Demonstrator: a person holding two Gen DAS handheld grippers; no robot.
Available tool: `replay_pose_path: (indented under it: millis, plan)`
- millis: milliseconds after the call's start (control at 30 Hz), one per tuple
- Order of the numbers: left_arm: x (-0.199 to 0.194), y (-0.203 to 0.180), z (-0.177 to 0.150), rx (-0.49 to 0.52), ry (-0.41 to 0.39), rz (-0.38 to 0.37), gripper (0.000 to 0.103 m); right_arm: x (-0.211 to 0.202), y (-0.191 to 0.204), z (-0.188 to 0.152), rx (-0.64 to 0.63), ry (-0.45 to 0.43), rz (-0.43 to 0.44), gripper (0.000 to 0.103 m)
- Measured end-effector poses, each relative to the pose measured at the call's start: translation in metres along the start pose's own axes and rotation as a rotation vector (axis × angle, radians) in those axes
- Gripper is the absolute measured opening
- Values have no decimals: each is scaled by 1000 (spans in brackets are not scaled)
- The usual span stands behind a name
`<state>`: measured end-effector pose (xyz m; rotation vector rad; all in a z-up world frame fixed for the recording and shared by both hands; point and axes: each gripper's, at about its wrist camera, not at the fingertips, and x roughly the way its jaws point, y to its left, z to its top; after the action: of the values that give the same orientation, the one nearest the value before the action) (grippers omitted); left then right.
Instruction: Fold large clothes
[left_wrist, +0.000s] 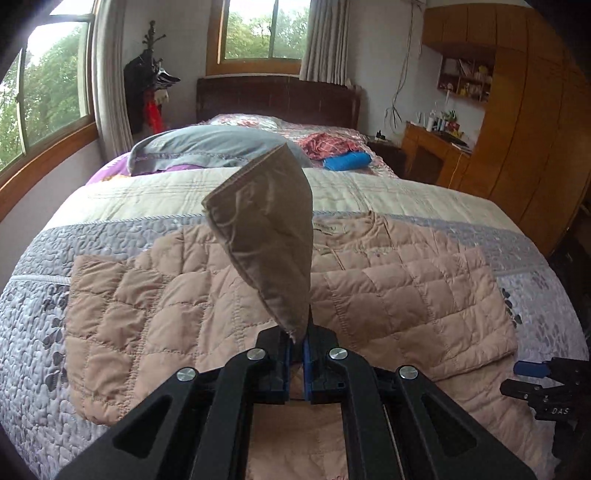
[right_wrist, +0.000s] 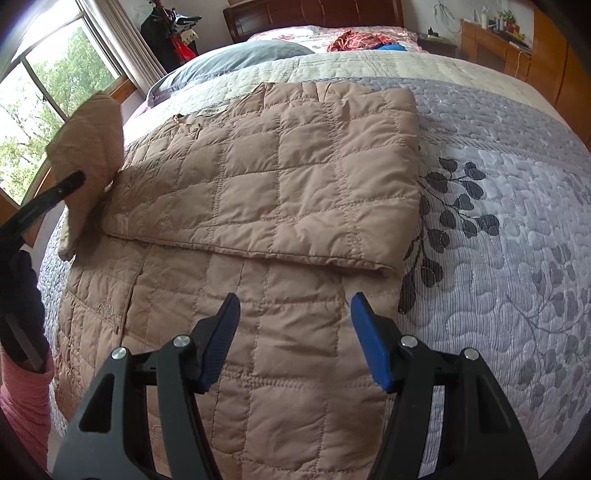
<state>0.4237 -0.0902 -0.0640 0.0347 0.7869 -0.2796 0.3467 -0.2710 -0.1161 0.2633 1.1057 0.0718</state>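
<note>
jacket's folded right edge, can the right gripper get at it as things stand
Probably yes: the right gripper is open and empty above the jacket, nothing between. The left gripper is off to the side, shut on the sleeve.

Grey quilted bedspread with dark leaf print covers near bed. Far left, grey pillow. Far end, red checked cloth beside blue bundle. Dark wooden headboard behind. Window left, wooden wardrobe right.
</note>
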Motion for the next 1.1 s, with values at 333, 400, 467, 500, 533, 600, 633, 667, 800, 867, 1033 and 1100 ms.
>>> replay_pose_path:
  millis: [333, 400, 467, 500, 533, 600, 633, 667, 800, 867, 1033, 1100]
  plan:
    - [29, -16, -20, 100, 170, -193, 35, -9, 8, 14, -4, -28, 5, 62]
    - [9, -2, -21, 77, 153, -262, 36, -12, 17, 22, -18, -36, 13, 62]
    - [-9, 20, -19, 43, 117, -250, 36, -12, 26, 32, -26, -35, 38, 62]
    - [-17, 35, -16, 18, 105, -246, 37, -10, 32, 39, -31, -28, 67, 62]
    - [-22, 50, -13, -5, 99, -230, 37, -8, 37, 46, -30, -23, 89, 62]
    - [-23, 76, -7, -24, 99, -131, 37, 0, 51, 61, -30, 3, 152, 62]
    - [-20, 90, -7, -31, 109, -57, 37, 7, 56, 69, -25, 20, 177, 62]
    - [-14, 101, -8, -39, 122, -25, 37, 17, 63, 78, -12, 46, 211, 62]
    - [18, 126, -24, -59, 220, 47, 36, 51, 90, 100, -1, 115, 247, 61]
    - [35, 128, -32, -64, 253, 37, 36, 66, 100, 108, -1, 134, 261, 61]
    - [44, 129, -42, -67, 240, 31, 36, 104, 115, 119, 22, 205, 266, 49]
    - [40, 128, -41, -60, 235, 34, 36, 111, 121, 121, 16, 207, 260, 23]
